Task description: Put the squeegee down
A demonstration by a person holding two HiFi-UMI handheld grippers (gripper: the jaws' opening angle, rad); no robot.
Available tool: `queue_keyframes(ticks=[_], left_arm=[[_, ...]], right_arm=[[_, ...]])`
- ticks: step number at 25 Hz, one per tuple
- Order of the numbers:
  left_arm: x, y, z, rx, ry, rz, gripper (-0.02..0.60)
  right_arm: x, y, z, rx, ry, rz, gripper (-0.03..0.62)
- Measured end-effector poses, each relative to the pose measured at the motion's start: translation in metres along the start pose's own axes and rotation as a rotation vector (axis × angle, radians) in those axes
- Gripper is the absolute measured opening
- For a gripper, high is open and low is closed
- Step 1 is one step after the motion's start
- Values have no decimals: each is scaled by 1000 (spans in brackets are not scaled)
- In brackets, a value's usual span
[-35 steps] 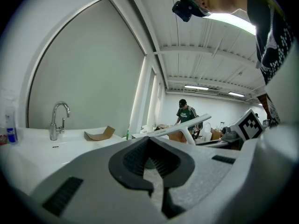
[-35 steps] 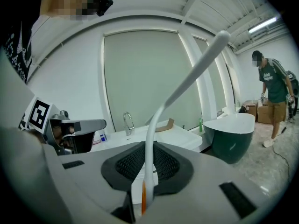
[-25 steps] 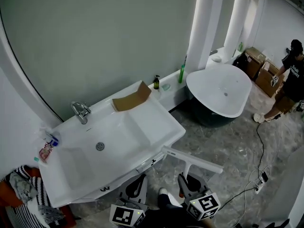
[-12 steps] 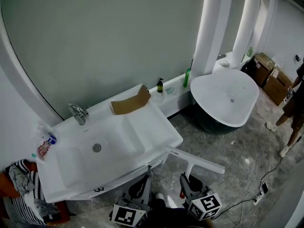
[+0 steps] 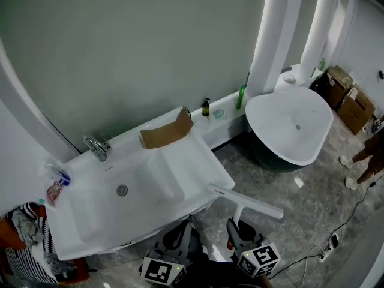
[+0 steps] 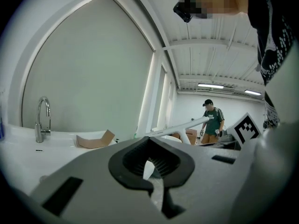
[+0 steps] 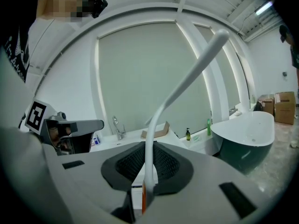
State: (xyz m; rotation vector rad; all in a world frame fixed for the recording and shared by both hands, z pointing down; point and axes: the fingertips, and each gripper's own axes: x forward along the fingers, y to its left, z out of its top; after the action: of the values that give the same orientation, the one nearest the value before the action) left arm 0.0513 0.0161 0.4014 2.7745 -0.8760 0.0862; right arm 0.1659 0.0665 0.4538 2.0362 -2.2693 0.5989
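left claw (image 5: 182, 230): pale grey shell; black ribbed pads curving round a rounded hollow; dark rectangular slots set into the shell on either side.
right claw (image 5: 233, 227): same grey shell, black ribbed pads and slots.
marker cubes (image 5: 161, 272): white, with black square-patterned markers on their faces, one behind each claw.
garment (image 6: 268, 36): black with white print.
head camera (image 6: 183, 10): small black unit.
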Motion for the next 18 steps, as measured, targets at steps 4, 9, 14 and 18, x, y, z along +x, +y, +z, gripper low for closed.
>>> queue_keyframes(ticks=[4,9,14,18], left_arm=[[26,23,12,-4,1,-6,5],[52,58,31,-16,-6,-2,5],[63,96,26,-4,32,4,5],[68,113,28,-6,38,10,5]], right_arm=[[30,-8,15,10,7,-8,55],[71,-12,40,7,4,-15,55],[105,-6,49,-14,8,-20,55],[122,1,50,-7,28,-11,55]])
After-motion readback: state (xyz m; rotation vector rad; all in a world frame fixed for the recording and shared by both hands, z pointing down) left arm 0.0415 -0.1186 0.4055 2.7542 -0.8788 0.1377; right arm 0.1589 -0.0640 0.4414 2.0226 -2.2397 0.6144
